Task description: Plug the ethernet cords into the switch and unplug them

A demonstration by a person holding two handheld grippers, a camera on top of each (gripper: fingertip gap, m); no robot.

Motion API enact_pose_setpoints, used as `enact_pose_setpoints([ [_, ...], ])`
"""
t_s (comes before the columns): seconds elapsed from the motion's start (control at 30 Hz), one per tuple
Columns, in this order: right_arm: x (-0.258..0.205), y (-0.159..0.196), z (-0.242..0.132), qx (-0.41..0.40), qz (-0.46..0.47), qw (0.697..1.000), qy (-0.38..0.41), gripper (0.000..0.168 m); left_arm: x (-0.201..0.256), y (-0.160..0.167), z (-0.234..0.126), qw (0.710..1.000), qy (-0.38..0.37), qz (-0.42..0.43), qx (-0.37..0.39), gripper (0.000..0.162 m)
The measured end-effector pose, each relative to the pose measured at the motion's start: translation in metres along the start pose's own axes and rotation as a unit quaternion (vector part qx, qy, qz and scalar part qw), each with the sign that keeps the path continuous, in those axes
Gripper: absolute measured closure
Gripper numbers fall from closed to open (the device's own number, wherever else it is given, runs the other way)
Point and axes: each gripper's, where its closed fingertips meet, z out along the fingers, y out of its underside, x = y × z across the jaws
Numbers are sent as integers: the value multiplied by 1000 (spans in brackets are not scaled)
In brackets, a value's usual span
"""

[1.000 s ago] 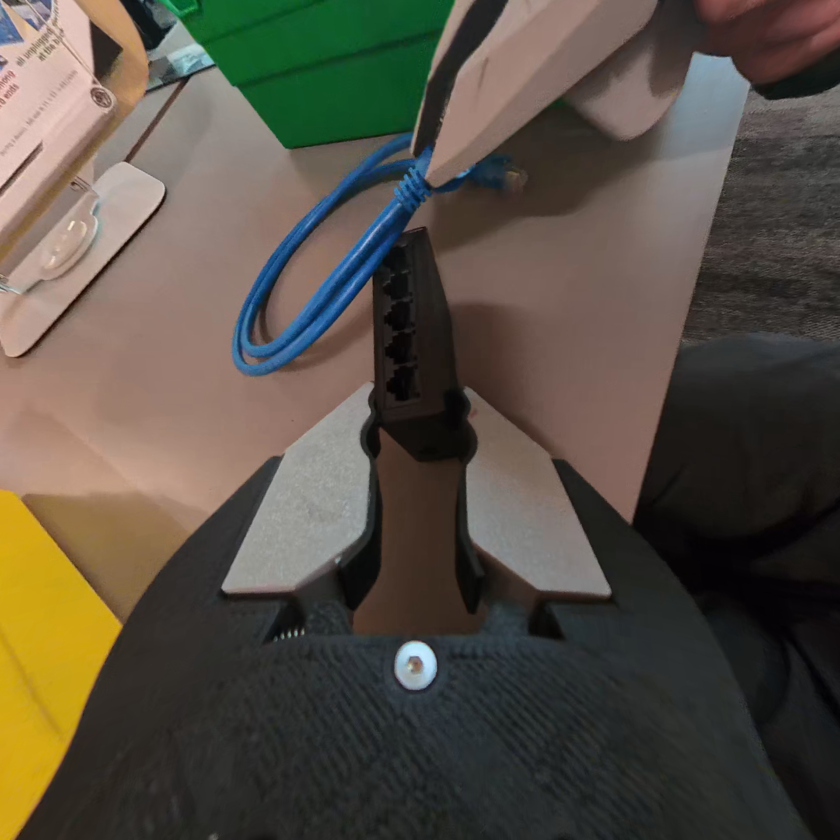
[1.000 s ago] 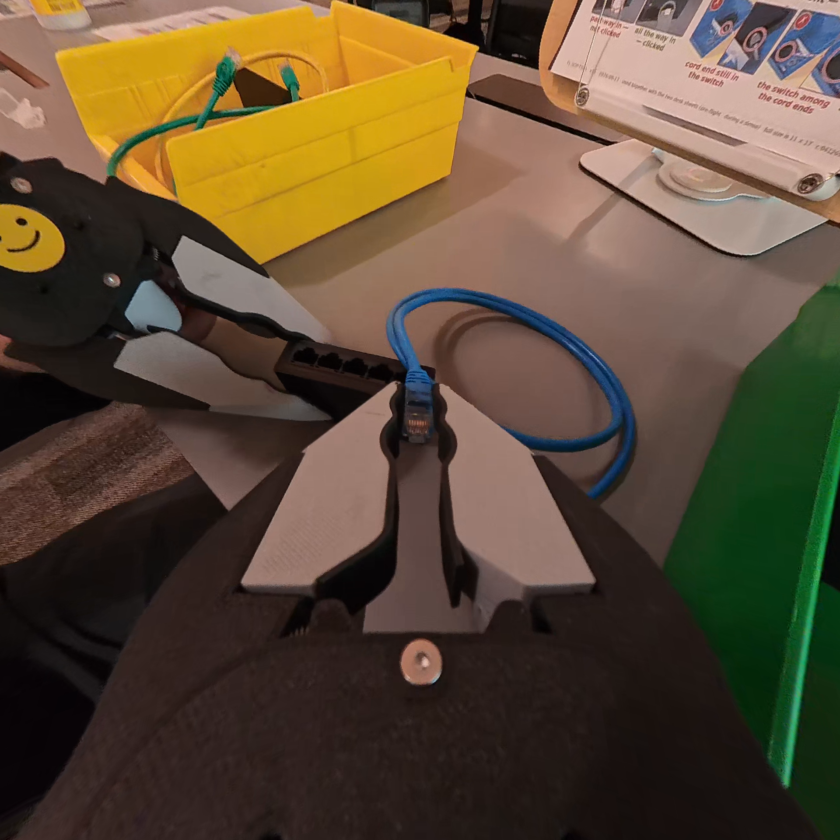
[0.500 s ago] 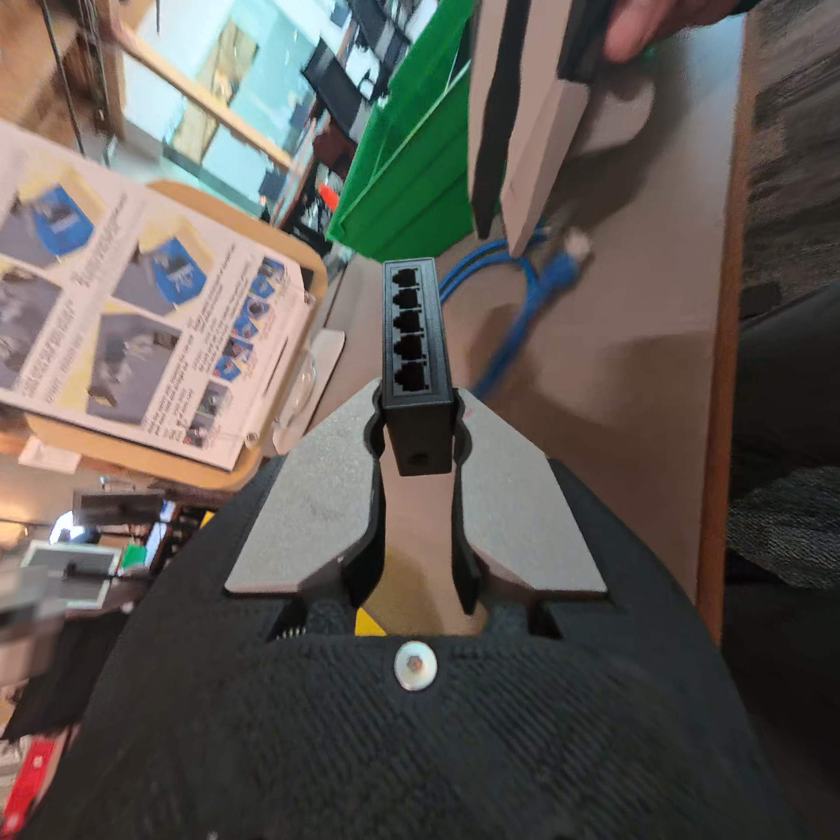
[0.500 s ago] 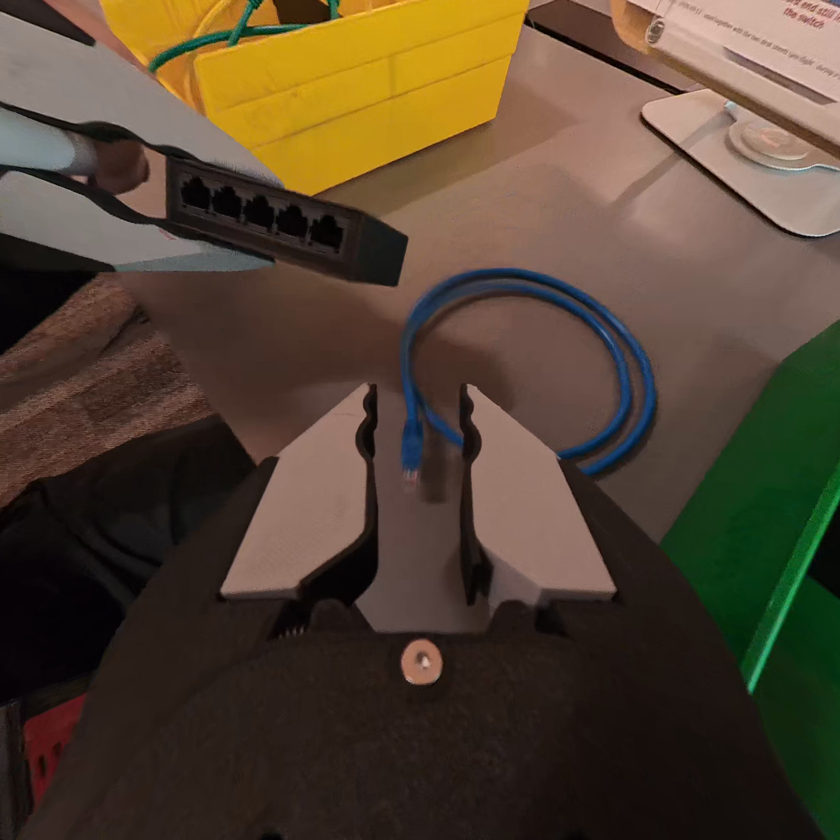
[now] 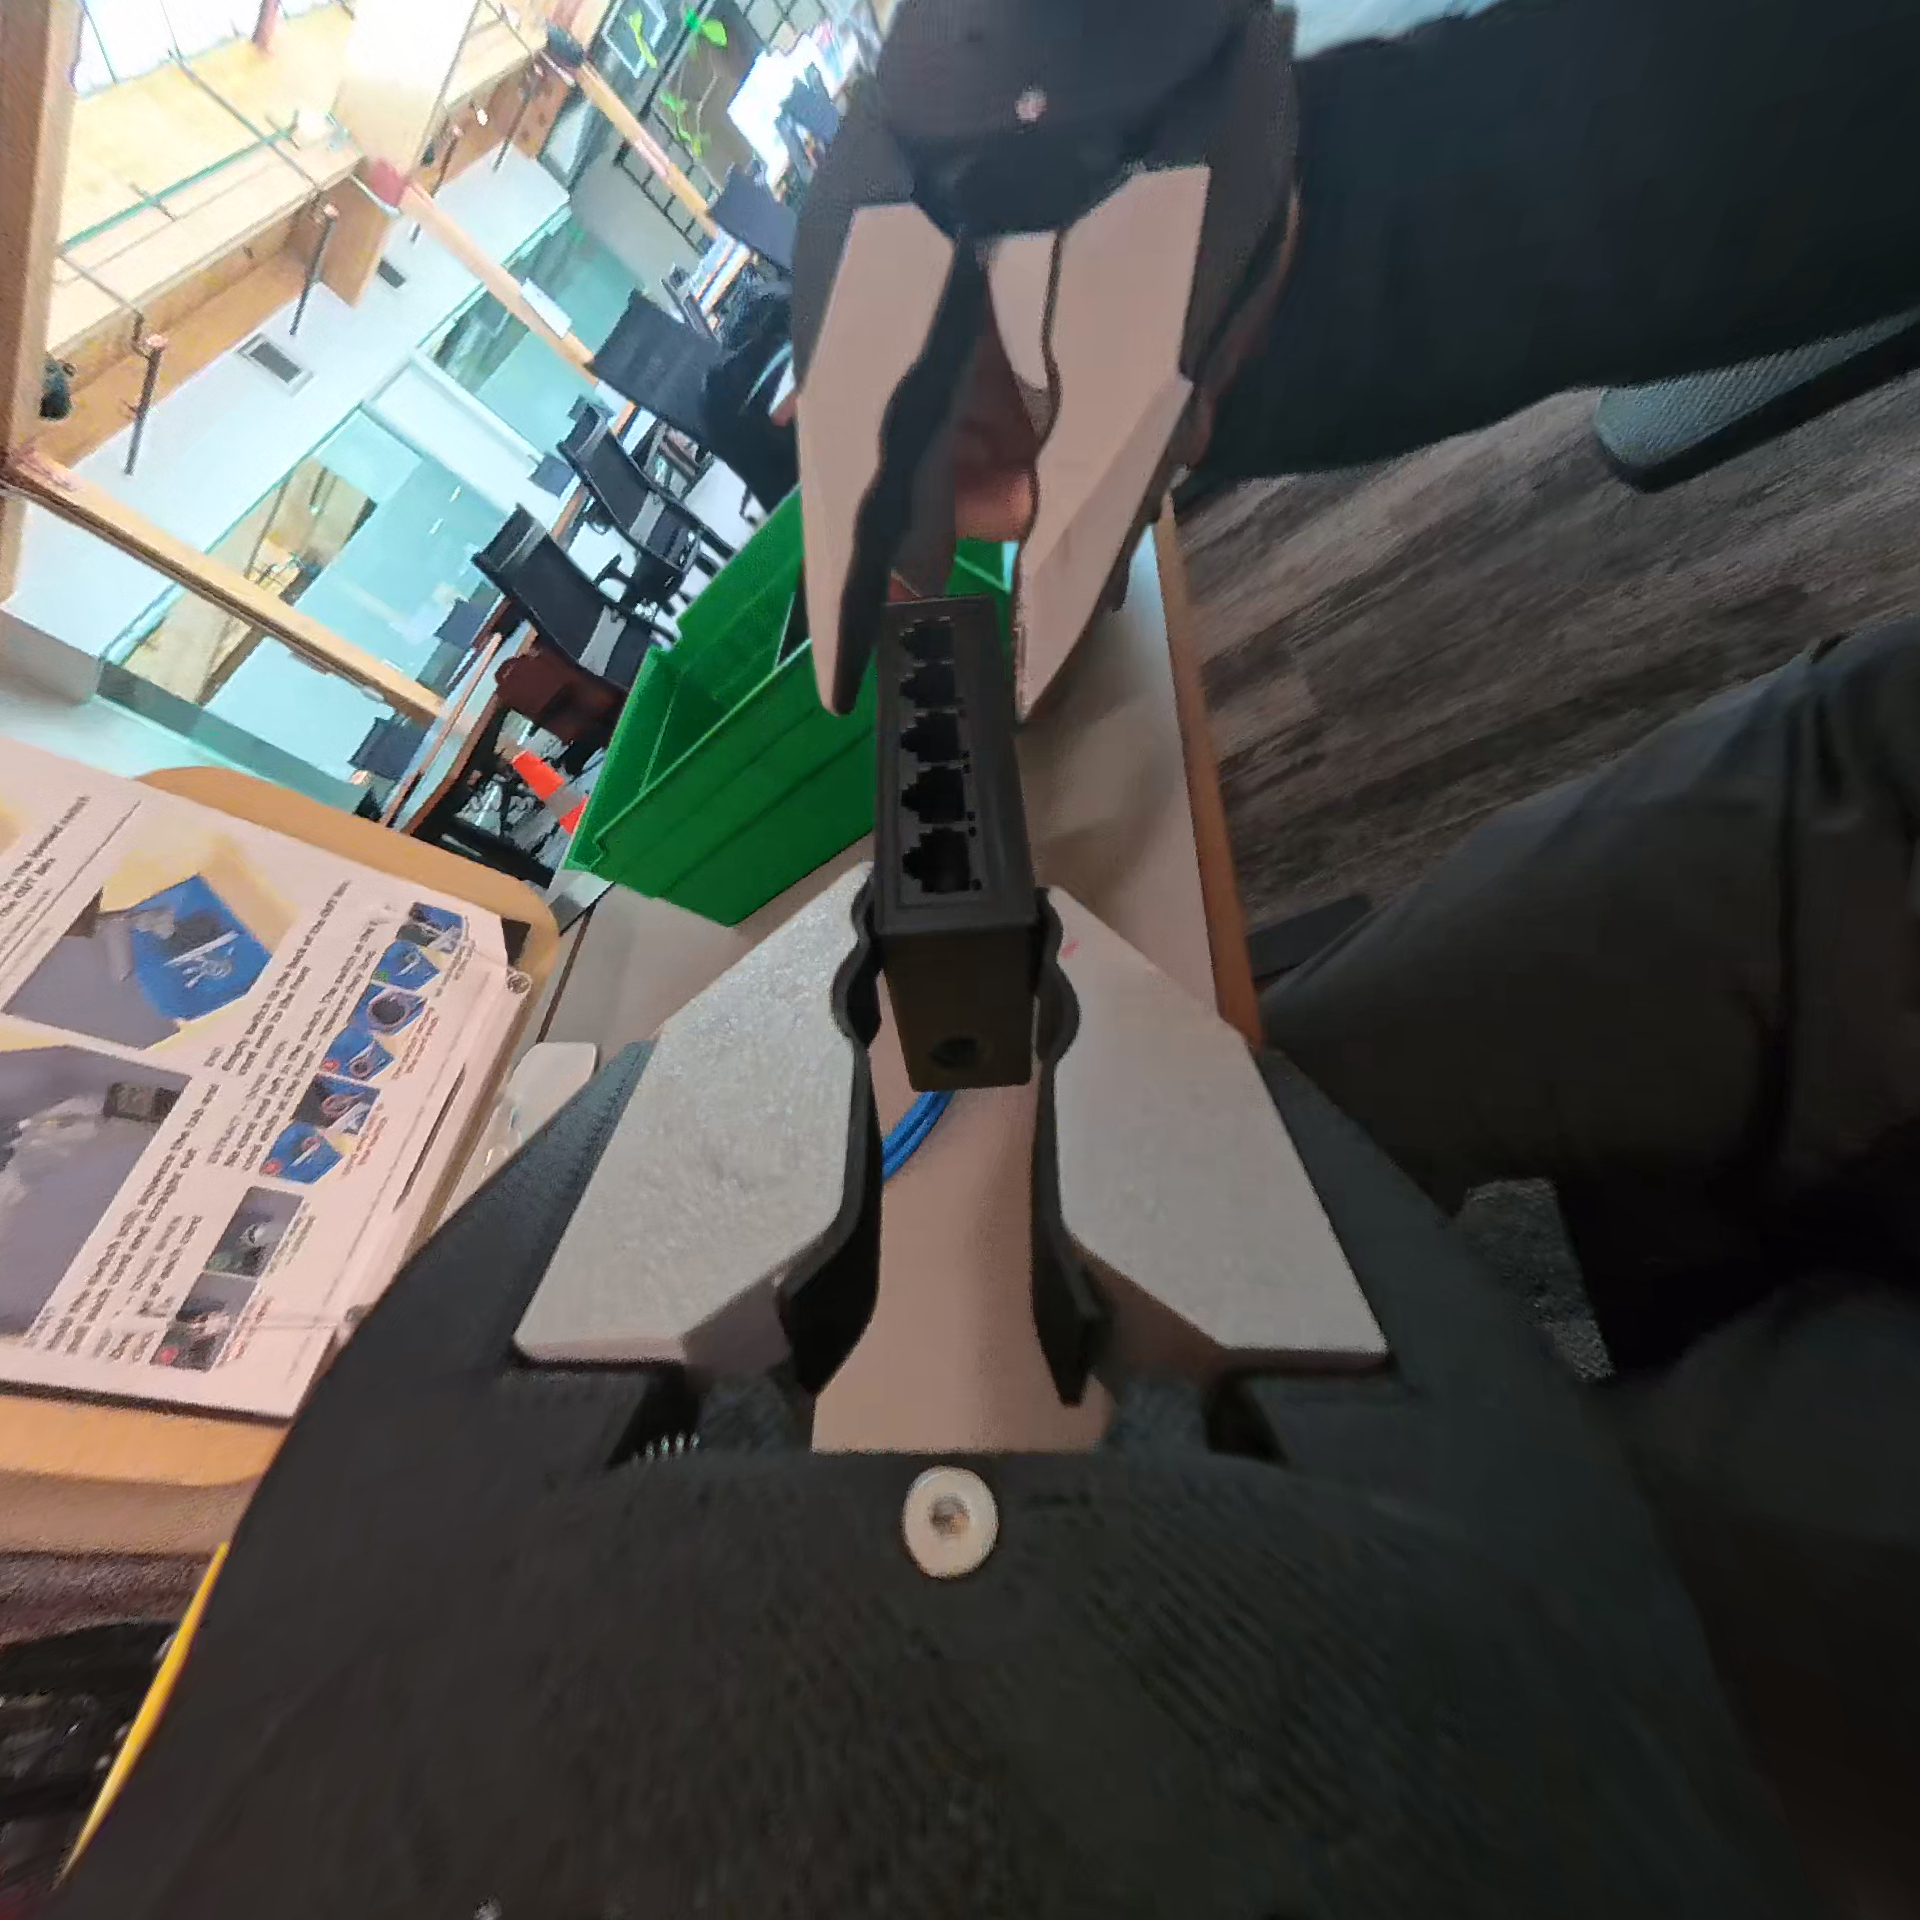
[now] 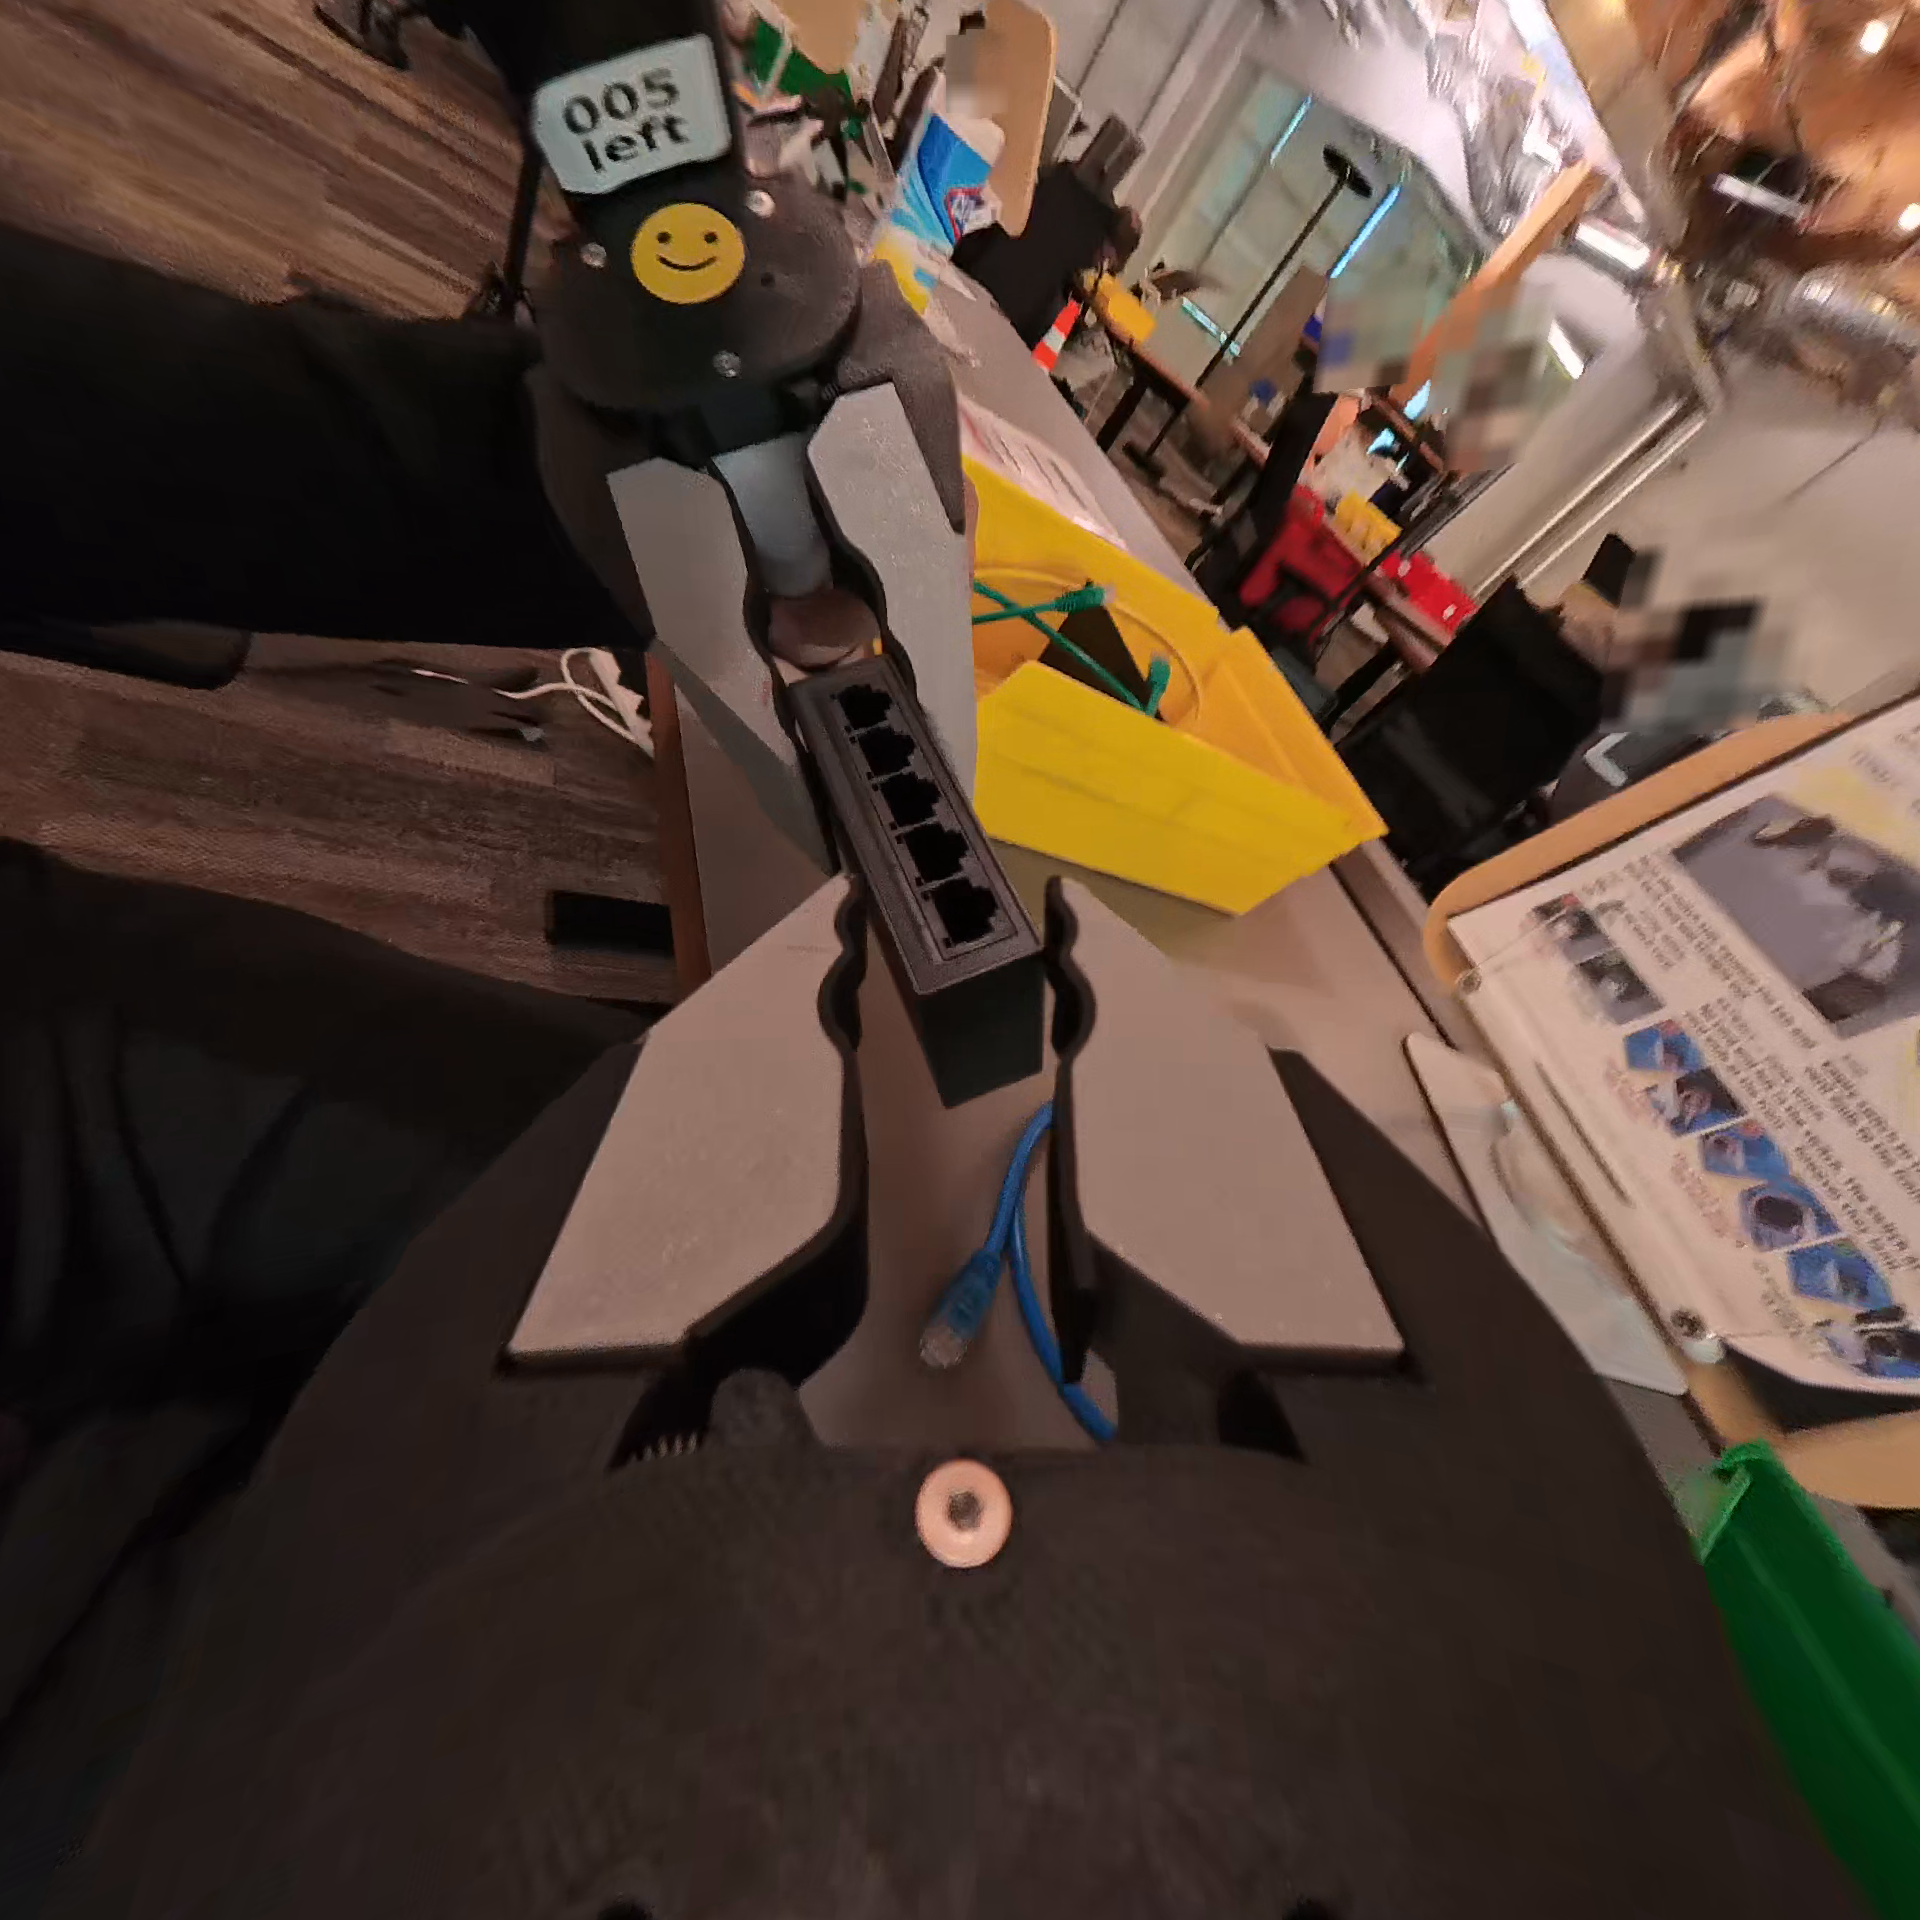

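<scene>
holding the switch (image 5: pixel 954 831) by one short end, the left gripper (image 5: pixel 951 971) keeps it lifted above the table's (image 6: pixel 1226 966) near edge. the right gripper (image 6: pixel 951 956) brackets the other end, jaws wide, gripping nothing. light, rigid and smooth-cased, it probably wants clamping across its flat faces; the floppy blue cord (image 6: pixel 1013 1247) lies on the table below.

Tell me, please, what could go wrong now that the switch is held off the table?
The left gripper clamps the switch by one end only, so it could pivot or slip. The open right gripper straddles the other end off-centre; closing might skew it. The blue cord lies loose on the table, held by neither.
</scene>
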Motion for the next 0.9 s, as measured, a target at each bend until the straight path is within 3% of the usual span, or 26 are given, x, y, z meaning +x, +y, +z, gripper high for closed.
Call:
enact_pose_setpoints([
  [0.23,-9,-14,-14,56,2,998,-42,140,8,-22,-5,998,31,-28,54,137],
  [0.33,-13,-9,-12,38,-13,998,-43,134,13,-22,-7,998,39,-4,39,137],
  [0.4,-17,-2,-10,18,-23,998,-49,142,12,-26,-10,998,38,-3,52,137],
  [0.57,-19,-5,-9,35,-18,997,-63,143,13,-30,-14,995,54,-34,71,137],
  [0.8,-17,-19,-12,90,17,993,-77,145,1,-39,-12,993,-14,-34,116,130],
  [0.9,-22,-21,-15,108,41,988,-104,145,6,-42,-11,992,16,-53,117,132],
])
